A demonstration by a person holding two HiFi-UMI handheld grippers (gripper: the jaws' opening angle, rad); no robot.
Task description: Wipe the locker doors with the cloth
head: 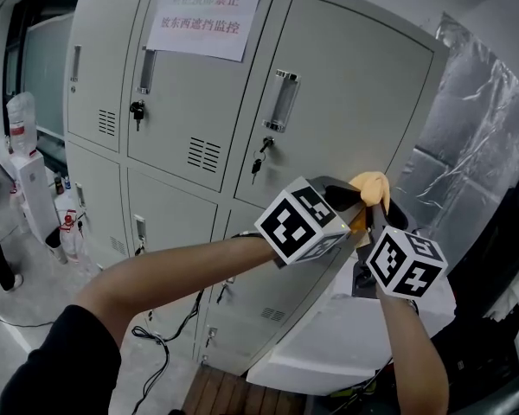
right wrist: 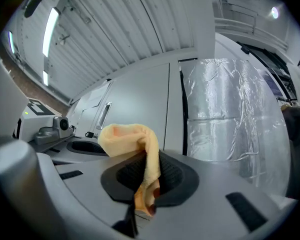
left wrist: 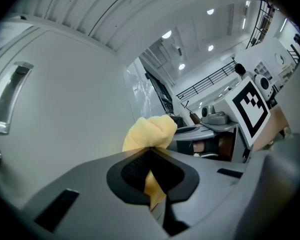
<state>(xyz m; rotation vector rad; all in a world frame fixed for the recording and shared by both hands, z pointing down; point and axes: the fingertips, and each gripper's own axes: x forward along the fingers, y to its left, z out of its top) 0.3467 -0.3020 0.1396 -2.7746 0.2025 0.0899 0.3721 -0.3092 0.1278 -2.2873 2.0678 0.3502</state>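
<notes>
A bunched yellow cloth is held up in front of the grey locker doors, near the right edge of the upper right door. My left gripper is shut on it; in the left gripper view the cloth bulges out past the closed left gripper. My right gripper sits close beside the left one. In the right gripper view the cloth is folded over and pinched in the right gripper. The cloth's lower end is hidden between the jaws.
A paper notice is stuck on the upper middle door. Keys hang in the locks. A foil-wrapped column stands right of the lockers, a white box below, cables on the floor, a water dispenser far left.
</notes>
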